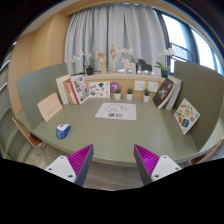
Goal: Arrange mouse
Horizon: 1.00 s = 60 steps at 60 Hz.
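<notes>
My gripper (pixel 113 160) is open and empty, its two fingers with purple pads (pixel 80 161) spread wide over the near edge of a grey-green table (pixel 110 135). No mouse shows on the table in this view. A white printed sheet (pixel 116 112) lies flat near the table's middle, well beyond the fingers. A small blue and white box (pixel 63 130) stands on the table ahead of the left finger.
Books and picture cards (pixel 75 88) lean along the table's far edge, with small items (pixel 128 91) beside them. A board (pixel 50 105) leans at the left, another picture card (pixel 187 116) at the right. Curtains (pixel 120 35) and a shelf with plants stand behind.
</notes>
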{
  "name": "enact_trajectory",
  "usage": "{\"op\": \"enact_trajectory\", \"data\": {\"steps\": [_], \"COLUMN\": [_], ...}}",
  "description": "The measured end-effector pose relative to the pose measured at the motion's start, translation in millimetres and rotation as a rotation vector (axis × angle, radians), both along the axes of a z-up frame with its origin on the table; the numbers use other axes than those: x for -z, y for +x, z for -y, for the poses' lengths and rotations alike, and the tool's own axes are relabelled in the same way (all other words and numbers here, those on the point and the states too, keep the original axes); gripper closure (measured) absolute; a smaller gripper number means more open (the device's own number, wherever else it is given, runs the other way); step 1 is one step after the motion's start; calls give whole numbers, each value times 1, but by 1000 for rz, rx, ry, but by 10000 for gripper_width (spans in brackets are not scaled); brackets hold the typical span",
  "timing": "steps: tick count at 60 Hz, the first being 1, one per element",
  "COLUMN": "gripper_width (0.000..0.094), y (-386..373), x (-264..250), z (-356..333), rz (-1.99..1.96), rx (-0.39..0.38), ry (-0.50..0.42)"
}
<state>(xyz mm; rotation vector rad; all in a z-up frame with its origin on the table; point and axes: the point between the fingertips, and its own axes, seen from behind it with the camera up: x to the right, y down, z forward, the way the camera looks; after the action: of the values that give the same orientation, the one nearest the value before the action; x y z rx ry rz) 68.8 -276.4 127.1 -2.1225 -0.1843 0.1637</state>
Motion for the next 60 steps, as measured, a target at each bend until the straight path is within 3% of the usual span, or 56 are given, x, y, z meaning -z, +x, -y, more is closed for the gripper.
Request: {"op": "enact_trajectory", "data": {"steps": [27, 48, 56, 60], "gripper_width": [134, 179, 355, 389], "y": [-246, -321, -321, -320], "x": [110, 143, 146, 147], "z": [-26, -122, -140, -142], "rz": [1, 33, 93, 94], "rx": [-167, -58, -22, -3], "ry": [-185, -235, -251, -272]}}
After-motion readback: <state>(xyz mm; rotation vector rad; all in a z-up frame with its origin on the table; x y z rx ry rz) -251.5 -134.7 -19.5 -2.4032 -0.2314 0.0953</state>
